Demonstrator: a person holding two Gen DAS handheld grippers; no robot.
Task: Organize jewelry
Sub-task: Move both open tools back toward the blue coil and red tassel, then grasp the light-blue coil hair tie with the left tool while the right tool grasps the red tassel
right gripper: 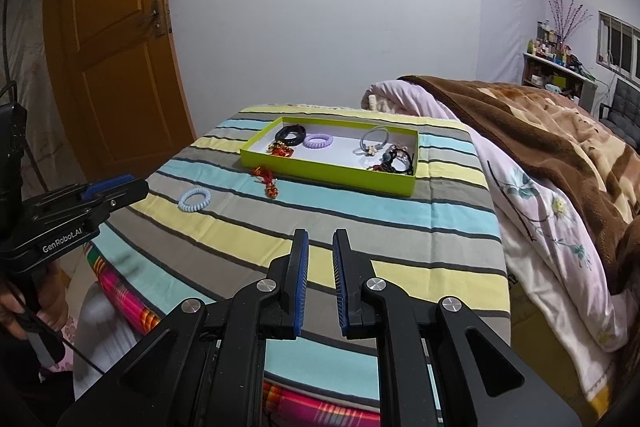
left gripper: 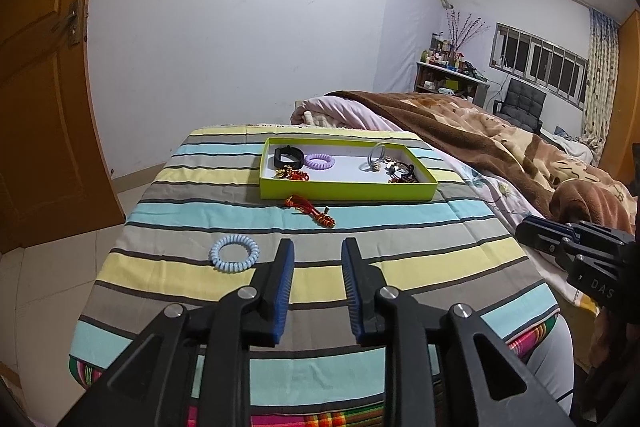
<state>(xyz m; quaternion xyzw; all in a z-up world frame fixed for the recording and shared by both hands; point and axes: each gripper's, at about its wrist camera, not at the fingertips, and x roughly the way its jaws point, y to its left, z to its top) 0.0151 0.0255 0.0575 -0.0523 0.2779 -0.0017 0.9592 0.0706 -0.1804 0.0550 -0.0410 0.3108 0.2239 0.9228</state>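
The pale blue coil hair tie [left gripper: 235, 253] lies flat just left of the empty, parted left tool [left gripper: 318, 247]; right tool [right gripper: 320, 237] narrow, empty.

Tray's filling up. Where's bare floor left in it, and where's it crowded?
Green tray: bare white middle between the purple coil tie and the grey hair tie. Right end crowded with tangled pieces; left end holds the black band and a red-gold charm.

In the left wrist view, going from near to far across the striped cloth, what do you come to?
Left gripper with open, empty jaws → pale blue coil hair tie → red knotted charm → green tray of jewelry.
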